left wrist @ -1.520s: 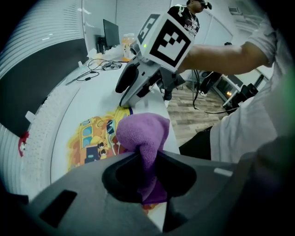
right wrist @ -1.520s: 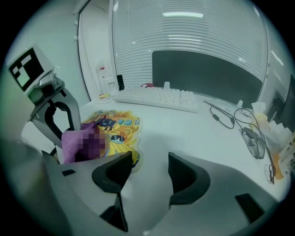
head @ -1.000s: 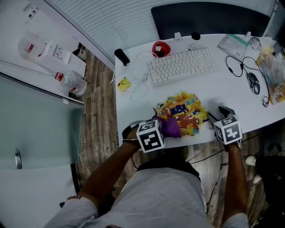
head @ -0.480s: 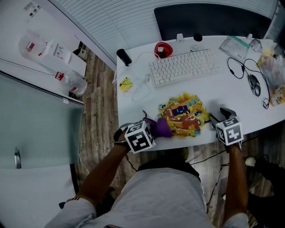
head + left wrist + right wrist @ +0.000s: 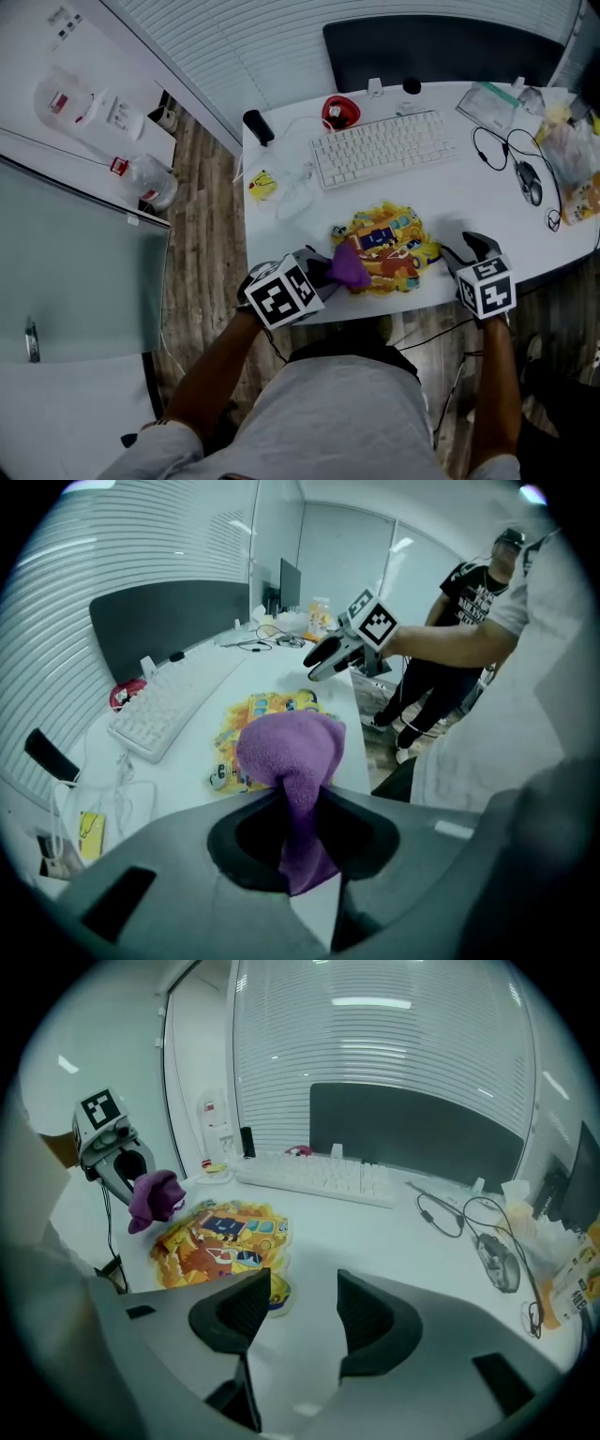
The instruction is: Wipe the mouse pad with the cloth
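Purple cloth point(image 5: 349, 267) is pinched in my left hand-held gripper point(image 5: 323, 270). Its two jaws are shut tight on the cloth. In the left gripper view a strip of cloth runs down between the jaws, and a soft round bunch sticks out past them. The bunch is at the left edge of the mouse pad point(image 5: 389, 242). I cannot tell if it touches the pad.

The mouse pad is yellow with bright cartoon pictures on it. It lies flat on the white bench point(image 5: 469, 197), in the middle of the head view, close to the near edge.

My right hand-held gripper point(image 5: 466, 248) is at the lower right of the head view, just beside the right side of the pad. Its jaws are wide apart. Only the bare bench shows between them in the right gripper view.

Above the pad in the head view lies a white keyboard point(image 5: 384, 145). A round red thing point(image 5: 337, 111) sits near the keyboard's upper left corner. A small yellow thing point(image 5: 262, 185) lies at the left, beside some thin white wires. At the far right of the head view is a dark mouse point(image 5: 529, 180) with a black wire looped around it. A dark panel point(image 5: 441, 47) stands along the back of the bench, at the top of the head view.
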The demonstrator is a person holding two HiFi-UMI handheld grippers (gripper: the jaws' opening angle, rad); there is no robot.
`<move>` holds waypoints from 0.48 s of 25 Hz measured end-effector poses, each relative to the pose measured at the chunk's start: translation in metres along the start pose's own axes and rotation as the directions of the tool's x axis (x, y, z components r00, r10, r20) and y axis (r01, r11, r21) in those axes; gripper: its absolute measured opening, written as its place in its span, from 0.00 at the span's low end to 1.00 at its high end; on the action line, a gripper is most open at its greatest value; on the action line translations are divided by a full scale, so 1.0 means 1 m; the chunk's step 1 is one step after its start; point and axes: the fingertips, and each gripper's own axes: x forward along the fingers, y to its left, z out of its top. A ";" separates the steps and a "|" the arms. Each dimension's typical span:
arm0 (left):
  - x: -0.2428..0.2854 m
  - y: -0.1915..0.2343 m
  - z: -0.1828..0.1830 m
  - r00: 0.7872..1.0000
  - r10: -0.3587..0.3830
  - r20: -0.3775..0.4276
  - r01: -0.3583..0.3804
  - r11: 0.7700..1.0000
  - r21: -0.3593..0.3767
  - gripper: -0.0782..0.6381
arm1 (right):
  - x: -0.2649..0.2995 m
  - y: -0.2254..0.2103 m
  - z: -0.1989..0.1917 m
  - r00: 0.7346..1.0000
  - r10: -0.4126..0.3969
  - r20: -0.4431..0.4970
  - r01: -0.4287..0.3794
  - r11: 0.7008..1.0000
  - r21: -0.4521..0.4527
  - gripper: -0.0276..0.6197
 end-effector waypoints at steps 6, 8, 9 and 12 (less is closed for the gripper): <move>-0.018 0.004 0.039 0.984 0.037 0.175 -0.040 0.999 0.013 0.22 | -0.027 0.008 0.032 0.993 -0.001 0.121 -0.003 0.999 0.034 0.36; -0.027 0.006 0.055 0.964 0.058 0.261 -0.062 0.998 0.009 0.22 | -0.039 0.014 0.047 0.982 0.005 0.188 -0.015 0.999 0.052 0.34; -0.032 0.006 0.063 0.949 0.066 0.309 -0.071 0.997 0.003 0.22 | -0.045 0.018 0.056 0.974 0.011 0.225 -0.024 0.998 0.056 0.33; -0.047 0.010 0.086 0.888 0.095 0.451 -0.095 0.995 -0.023 0.23 | -0.063 0.033 0.079 0.944 0.036 0.328 -0.053 0.998 0.043 0.29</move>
